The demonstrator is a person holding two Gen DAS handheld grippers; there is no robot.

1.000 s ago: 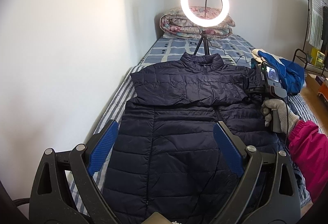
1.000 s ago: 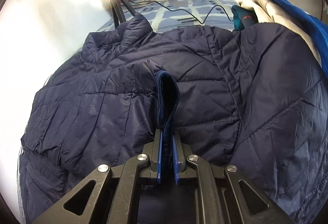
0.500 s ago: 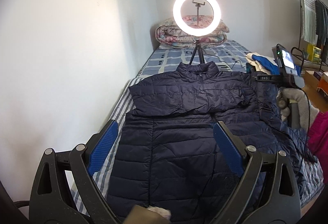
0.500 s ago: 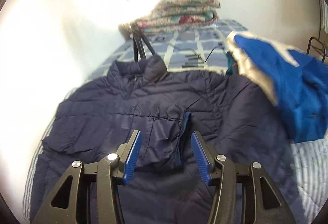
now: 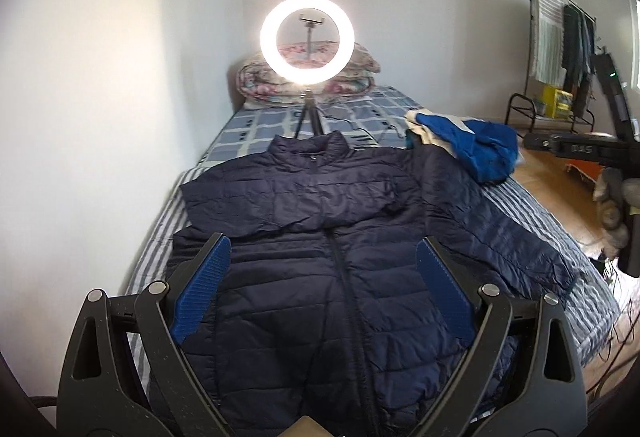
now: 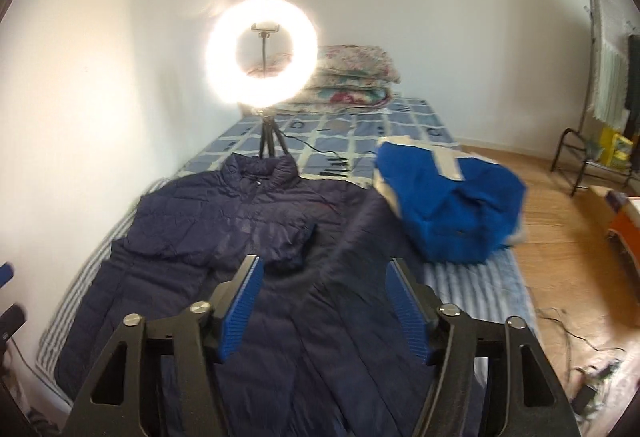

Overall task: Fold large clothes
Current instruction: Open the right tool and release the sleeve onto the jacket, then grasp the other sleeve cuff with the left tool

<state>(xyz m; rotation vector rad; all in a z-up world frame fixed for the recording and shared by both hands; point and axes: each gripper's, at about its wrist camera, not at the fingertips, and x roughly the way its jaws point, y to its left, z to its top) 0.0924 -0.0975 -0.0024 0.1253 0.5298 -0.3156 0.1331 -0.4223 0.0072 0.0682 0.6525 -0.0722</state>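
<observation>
A navy puffer jacket (image 5: 320, 297) lies front up on the bed (image 5: 256, 129), collar toward the ring light. One sleeve is folded across its chest, with the cuff (image 6: 298, 251) lying loose. The other sleeve (image 5: 500, 229) stretches out toward the bed's right edge. My left gripper (image 5: 324, 249) hovers open over the jacket's lower half, with nothing between its fingers. My right gripper (image 6: 324, 265) is high above the jacket (image 6: 224, 237); its jaws are opening and hold nothing. A gloved hand (image 5: 612, 205) holding it shows at the right edge of the left wrist view.
A lit ring light (image 6: 262, 61) on a tripod stands behind the collar, before a folded floral quilt (image 6: 352, 77). A blue and cream garment (image 6: 448, 209) lies at the jacket's right. A wall borders the left; wooden floor (image 6: 560, 257), cables and a clothes rack (image 5: 560, 37) lie right.
My right gripper let go of the folded sleeve's cuff, opened wide, then rose and drew back from the jacket. My left gripper lifted and backed off a little, still open.
</observation>
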